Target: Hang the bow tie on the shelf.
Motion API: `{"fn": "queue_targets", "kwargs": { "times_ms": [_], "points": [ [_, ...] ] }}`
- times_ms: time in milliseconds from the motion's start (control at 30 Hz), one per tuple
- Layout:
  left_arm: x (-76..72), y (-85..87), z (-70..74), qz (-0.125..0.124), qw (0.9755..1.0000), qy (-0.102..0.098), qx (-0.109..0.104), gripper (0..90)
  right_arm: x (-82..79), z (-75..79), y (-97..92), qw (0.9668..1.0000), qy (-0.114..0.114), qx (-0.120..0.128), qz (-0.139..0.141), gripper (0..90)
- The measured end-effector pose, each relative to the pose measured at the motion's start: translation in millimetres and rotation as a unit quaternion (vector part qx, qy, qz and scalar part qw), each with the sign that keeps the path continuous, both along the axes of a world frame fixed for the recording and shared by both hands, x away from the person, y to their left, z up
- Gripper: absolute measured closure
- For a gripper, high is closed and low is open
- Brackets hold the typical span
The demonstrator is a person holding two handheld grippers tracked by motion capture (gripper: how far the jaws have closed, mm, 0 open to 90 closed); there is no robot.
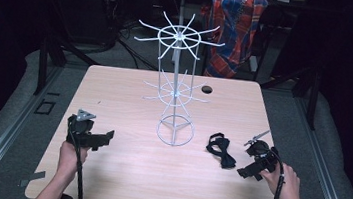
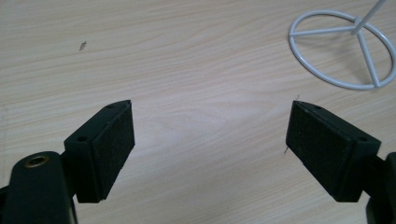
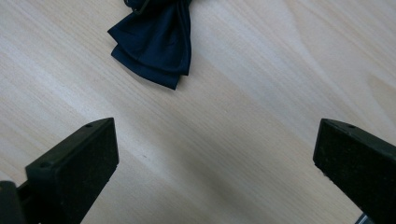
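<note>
A white wire display rack (image 1: 177, 87) with two tiers of radiating hooks stands on its ring base (image 2: 343, 49) at the table's middle. A dark bow tie (image 1: 221, 150) lies flat on the wood to the right of the base; one wing of the bow tie (image 3: 156, 42) shows ahead of my right gripper. My right gripper (image 1: 250, 172) hovers open just right of the tie, its jaws wide apart over bare wood (image 3: 215, 154). My left gripper (image 1: 104, 137) rests open at the front left, pointing toward the rack, nothing between its pads (image 2: 112, 144).
The light wooden table (image 1: 120, 173) has a round cable hole (image 1: 207, 89) near its far edge. A plaid cloth (image 1: 235, 20) hangs behind the table. Dark frame posts and grey floor surround the table.
</note>
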State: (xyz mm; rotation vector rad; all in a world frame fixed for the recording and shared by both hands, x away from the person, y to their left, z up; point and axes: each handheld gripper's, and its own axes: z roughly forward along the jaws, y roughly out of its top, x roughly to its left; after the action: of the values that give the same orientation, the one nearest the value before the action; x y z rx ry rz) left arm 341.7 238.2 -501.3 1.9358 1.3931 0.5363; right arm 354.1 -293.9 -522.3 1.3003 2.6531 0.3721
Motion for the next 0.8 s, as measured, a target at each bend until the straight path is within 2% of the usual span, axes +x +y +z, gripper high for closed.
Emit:
{"fn": "queue_targets", "kwargs": {
  "times_ms": [133,167,200,233,333,367,433,467,633,733,800],
  "points": [
    [2.5,-0.3,-0.8,-0.006,1.0000,0.002,0.001,15.8,2.6,-2.6,1.8,1.0000,0.001,-0.007,0.000,0.0],
    [3.0,-0.4,-0.5,-0.006,1.0000,0.003,0.004,15.8,5.1,0.0,1.2,0.9995,0.017,-0.024,0.012,0.0],
    [3.2,-0.7,0.0,-0.003,1.0000,0.001,0.005,15.8,1.2,-11.6,4.4,0.9991,-0.016,0.025,-0.031,0.0],
    [2.9,-0.7,0.3,-0.004,1.0000,0.000,0.005,15.8,4.9,-5.8,2.2,0.9998,0.013,-0.013,-0.004,0.0],
    [2.2,-0.9,1.3,-0.005,1.0000,-0.001,0.004,15.8,4.8,-6.5,1.9,0.9997,0.015,-0.019,-0.007,0.0],
    [1.7,-2.3,1.4,-0.004,1.0000,-0.005,0.006,15.8,5.9,-4.1,0.4,0.9990,0.030,-0.033,0.003,0.0],
    [1.5,-2.8,1.6,-0.006,0.9999,-0.004,0.008,15.8,5.8,-4.1,0.1,0.9989,0.030,-0.035,0.002,0.0],
    [0.7,-4.6,1.5,-0.005,0.9998,-0.002,0.019,15.8,5.2,-5.8,-0.1,0.9995,0.019,-0.023,-0.006,0.0],
    [0.2,-4.9,1.1,-0.007,0.9997,-0.003,0.023,15.8,7.9,-4.1,0.9,0.9989,0.031,-0.036,0.004,0.0],
    [0.4,-5.8,0.8,-0.009,0.9997,-0.003,0.023,15.8,7.2,-5.9,2.9,0.9988,0.036,-0.033,0.004,0.0],
    [0.0,-6.8,0.8,-0.011,0.9996,-0.003,0.024,15.8,6.3,-8.2,3.9,0.9994,0.027,-0.019,-0.008,0.0]
  ]
}}
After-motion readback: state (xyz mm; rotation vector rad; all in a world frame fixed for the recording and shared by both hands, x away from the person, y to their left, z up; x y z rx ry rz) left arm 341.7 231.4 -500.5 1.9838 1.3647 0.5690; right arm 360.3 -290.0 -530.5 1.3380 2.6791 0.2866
